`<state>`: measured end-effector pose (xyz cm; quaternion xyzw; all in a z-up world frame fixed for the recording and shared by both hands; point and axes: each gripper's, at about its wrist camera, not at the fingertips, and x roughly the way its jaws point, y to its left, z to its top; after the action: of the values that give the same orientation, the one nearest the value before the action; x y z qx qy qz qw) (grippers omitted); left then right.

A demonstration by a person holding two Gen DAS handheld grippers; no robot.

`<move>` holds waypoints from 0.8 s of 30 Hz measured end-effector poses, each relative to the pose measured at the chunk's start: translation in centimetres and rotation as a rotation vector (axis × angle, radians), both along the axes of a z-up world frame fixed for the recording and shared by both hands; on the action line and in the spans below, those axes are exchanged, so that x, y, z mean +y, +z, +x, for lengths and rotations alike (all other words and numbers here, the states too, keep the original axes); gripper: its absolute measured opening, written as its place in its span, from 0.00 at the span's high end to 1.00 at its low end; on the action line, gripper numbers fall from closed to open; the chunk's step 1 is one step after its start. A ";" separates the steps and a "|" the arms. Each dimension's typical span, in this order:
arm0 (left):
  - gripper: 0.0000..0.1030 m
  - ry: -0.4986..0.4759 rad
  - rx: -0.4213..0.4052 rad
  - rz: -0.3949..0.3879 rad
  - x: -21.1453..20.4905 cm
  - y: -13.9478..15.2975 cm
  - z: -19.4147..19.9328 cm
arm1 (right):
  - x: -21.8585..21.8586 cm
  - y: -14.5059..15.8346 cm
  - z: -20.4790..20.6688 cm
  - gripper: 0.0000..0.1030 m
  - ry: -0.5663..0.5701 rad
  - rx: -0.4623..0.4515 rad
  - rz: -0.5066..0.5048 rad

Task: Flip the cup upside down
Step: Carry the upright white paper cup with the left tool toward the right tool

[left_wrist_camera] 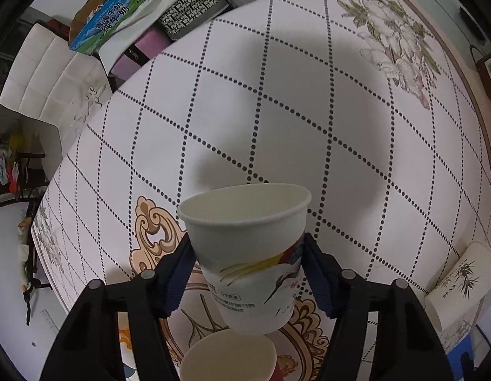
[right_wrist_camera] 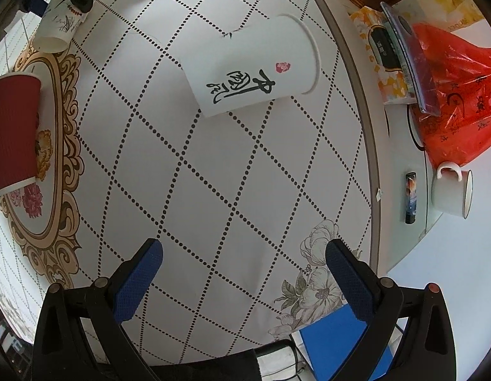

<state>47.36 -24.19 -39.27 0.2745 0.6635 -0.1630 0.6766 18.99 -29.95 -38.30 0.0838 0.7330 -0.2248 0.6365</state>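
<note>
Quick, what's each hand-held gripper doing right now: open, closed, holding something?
Left hand-held gripper: closed on a paper cup, mouth up.
Right hand-held gripper: open, holding nothing.

White matt paper cup with crane print point(left_wrist_camera: 248, 254); ribbed dark-red paper cup point(right_wrist_camera: 13, 133) at nine o'clock; glossy white enamel mug point(right_wrist_camera: 452, 192) at three o'clock.

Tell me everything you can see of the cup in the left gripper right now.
The paper cup is white, with a crane print and small text on its side. It looks empty. The left gripper holds it at mid-body between blue padded fingers, lifted above the patterned tablecloth, tilted, open mouth facing up and away. Only the fingers touch it.
</note>
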 end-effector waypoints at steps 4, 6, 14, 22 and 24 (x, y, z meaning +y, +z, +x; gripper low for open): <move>0.41 0.006 -0.013 -0.024 -0.1 0.8 0.1 | 0.2 0.2 0.1 0.00 0.001 -0.003 -0.003; 0.41 0.015 -0.015 -0.041 0.0 1.6 0.0 | 0.2 0.4 0.2 0.00 0.002 -0.006 -0.005; 0.41 0.046 -0.002 -0.120 0.6 5.5 -1.5 | -0.1 1.4 -0.4 0.00 -0.007 -0.030 0.001; 0.41 0.094 0.018 -0.198 2.2 10.7 -6.4 | -0.9 2.6 -2.4 0.00 0.002 -0.068 0.031; 0.41 0.115 0.018 -0.210 2.7 11.8 -8.3 | -1.0 3.0 -3.1 0.00 0.014 -0.078 0.046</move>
<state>39.02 -21.44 -27.52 0.1623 0.6635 -0.1950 0.7039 15.85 -30.91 -35.32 0.1020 0.7132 -0.1997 0.6641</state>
